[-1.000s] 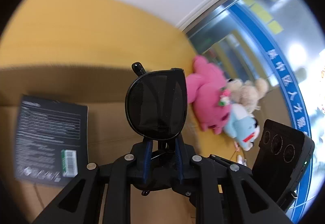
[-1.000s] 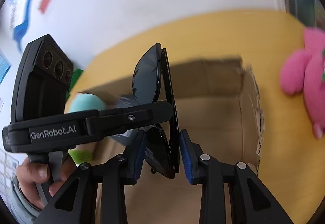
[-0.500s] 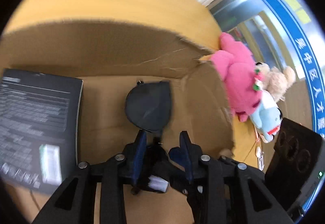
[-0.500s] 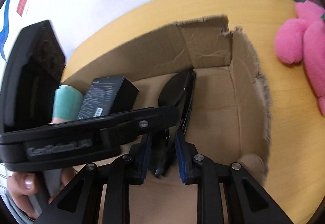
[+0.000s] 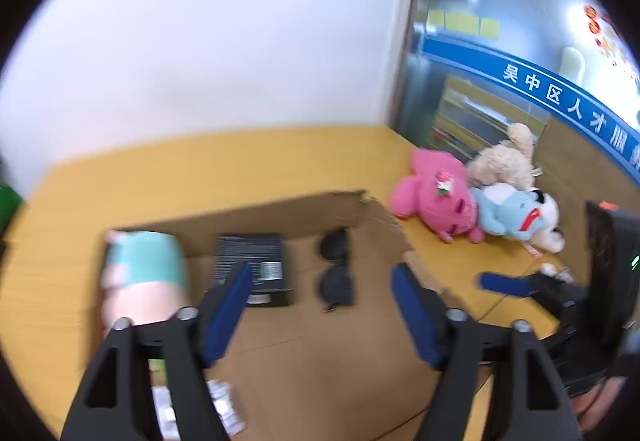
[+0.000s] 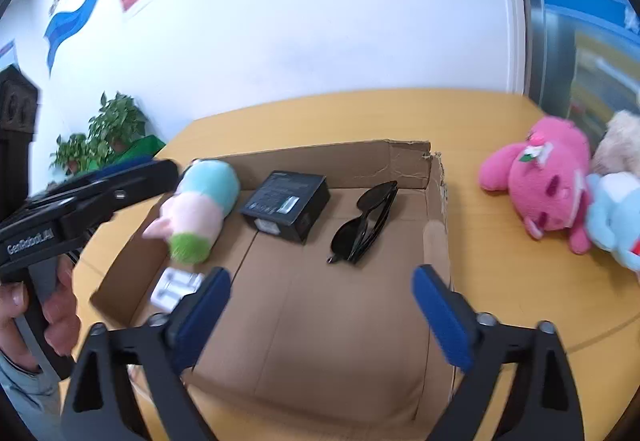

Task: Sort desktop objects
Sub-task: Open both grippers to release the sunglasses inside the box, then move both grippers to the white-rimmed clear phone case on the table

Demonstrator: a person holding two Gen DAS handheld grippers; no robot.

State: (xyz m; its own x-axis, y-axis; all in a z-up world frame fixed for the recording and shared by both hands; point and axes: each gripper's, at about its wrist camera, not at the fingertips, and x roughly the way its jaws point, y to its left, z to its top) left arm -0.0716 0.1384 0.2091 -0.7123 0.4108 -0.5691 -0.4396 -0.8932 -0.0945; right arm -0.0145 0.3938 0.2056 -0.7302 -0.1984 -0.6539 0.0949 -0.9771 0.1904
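Note:
Folded black sunglasses (image 6: 366, 221) lie on the floor of the open cardboard box (image 6: 438, 201), near its right wall; they also show in the left wrist view (image 5: 336, 275). My right gripper (image 6: 320, 305) is open and empty above the box's near part. My left gripper (image 5: 320, 303) is open and empty above the box (image 5: 280, 213). A black carton (image 6: 286, 205), a pastel plush (image 6: 198, 209) and a white item (image 6: 176, 287) lie in the box too. The black carton (image 5: 252, 267) and pastel plush (image 5: 142, 277) show in the left wrist view.
A pink plush (image 6: 544, 181), a beige plush (image 5: 504, 161) and a light blue plush (image 5: 516, 215) lie on the yellow table (image 6: 520, 281) right of the box. Potted plants (image 6: 100, 137) stand at the far left. A white wall rises behind the table.
Both grippers held the sunglasses over the box, lowered them in, then opened and pulled back and up. The sunglasses now lie loose on the box floor.

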